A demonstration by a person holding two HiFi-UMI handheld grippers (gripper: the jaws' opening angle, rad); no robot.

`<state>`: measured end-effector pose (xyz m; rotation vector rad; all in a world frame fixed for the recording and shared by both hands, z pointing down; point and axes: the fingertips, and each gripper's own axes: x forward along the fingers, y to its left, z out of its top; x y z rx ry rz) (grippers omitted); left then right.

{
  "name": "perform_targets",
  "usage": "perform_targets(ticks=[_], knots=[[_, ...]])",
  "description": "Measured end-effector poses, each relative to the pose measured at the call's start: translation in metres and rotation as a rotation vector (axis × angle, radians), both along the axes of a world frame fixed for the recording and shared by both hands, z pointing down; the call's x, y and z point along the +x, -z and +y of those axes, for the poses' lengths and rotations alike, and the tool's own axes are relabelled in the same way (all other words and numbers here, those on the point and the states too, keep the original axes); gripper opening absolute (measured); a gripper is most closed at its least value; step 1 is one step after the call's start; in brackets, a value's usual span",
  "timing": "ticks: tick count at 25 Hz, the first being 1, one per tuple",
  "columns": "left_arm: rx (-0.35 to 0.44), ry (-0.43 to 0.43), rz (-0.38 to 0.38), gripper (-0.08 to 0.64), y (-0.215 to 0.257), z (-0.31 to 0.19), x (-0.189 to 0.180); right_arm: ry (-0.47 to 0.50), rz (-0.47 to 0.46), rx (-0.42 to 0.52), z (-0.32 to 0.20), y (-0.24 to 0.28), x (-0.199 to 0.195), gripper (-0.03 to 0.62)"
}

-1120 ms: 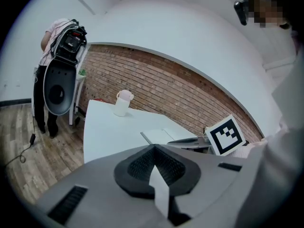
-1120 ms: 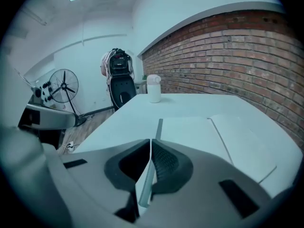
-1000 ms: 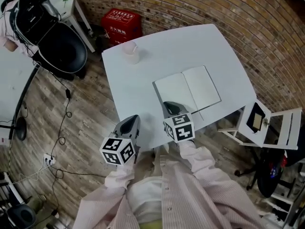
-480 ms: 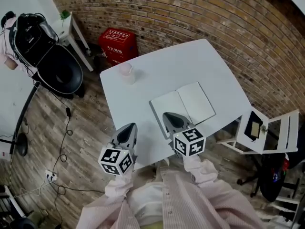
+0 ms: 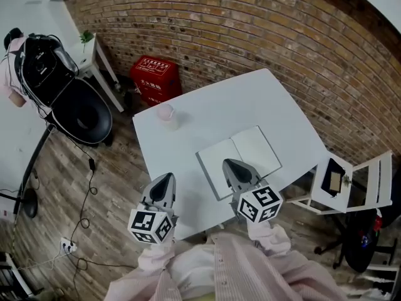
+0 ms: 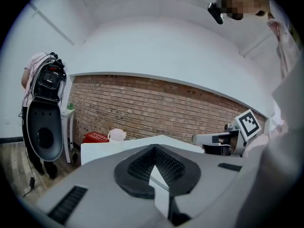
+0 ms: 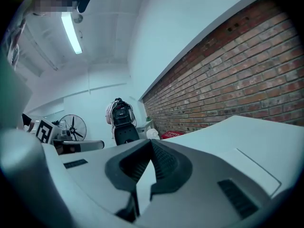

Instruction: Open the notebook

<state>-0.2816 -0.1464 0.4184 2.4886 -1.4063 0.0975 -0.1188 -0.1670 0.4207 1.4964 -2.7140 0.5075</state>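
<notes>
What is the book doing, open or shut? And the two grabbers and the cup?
notebook: open, lying flat on the white table
left gripper: shut, holding nothing
right gripper: shut, holding nothing
cup: upright, near the table's far corner

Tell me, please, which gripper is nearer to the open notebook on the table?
Right. The right gripper hangs over the notebook's near edge, overlapping its left page in the head view. The left gripper is off to the notebook's left, over the table's front edge.
</notes>
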Motion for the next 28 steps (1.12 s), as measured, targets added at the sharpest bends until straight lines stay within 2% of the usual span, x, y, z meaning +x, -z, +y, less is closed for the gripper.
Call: perform_targets(ticks=[8, 16, 19, 28], knots=[[0.046, 0.081, 0.021, -0.009, 0.018, -0.009, -0.023, -0.048, 0.016, 0.083, -0.010, 0.026, 0.018, 0.003], [0.078, 0.122, -0.004, -0.009, 0.027, -0.015, -0.038, -0.069, 0.034, 0.110, -0.015, 0.036, 0.024, 0.003], [0.071, 0.129, -0.026, -0.009, 0.022, -0.014, -0.040, -0.072, 0.050, 0.115, -0.015, 0.035, 0.024, 0.003], [0.063, 0.144, -0.029, -0.009, 0.021, -0.014, -0.045, -0.067, 0.074, 0.098, -0.013, 0.029, 0.022, 0.003]])
